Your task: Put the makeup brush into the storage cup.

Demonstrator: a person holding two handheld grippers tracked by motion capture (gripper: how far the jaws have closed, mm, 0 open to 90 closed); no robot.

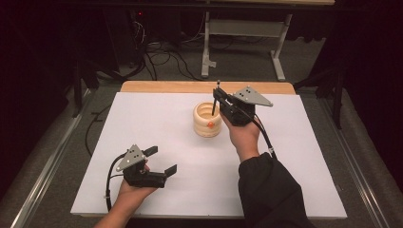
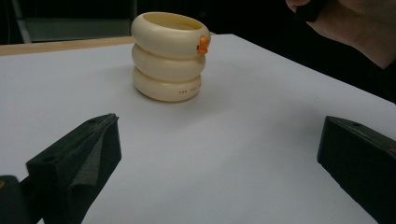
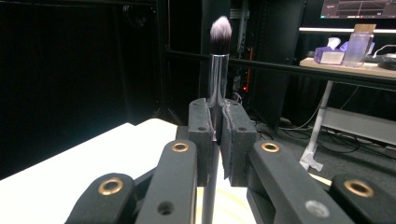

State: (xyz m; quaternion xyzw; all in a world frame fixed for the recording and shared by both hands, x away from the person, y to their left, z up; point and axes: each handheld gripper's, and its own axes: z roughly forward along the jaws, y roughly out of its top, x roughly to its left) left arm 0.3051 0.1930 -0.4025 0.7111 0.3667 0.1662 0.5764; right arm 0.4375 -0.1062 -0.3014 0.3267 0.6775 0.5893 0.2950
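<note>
A cream ribbed holder (image 1: 207, 119) made of three stacked rings, with a small orange knob (image 2: 203, 45) on its side, stands at the middle of the white table (image 1: 157, 142). My right gripper (image 1: 219, 100) hovers just above and to the right of the cream ribbed holder (image 2: 168, 56), shut on a makeup brush (image 3: 217, 79). The brush stands upright, bristles up, and its thin handle (image 1: 215, 102) reaches down into the holder's mouth. My left gripper (image 1: 160, 160) rests open on the table at the front left, its jaws spread wide and pointing at the holder.
A wooden strip (image 1: 166, 86) runs along the table's far edge. Beyond it stand a white metal desk frame (image 1: 242, 33) and tangled cables (image 1: 161, 61) on the floor. A shelf with bottles and a tissue box (image 3: 345, 49) sits far off.
</note>
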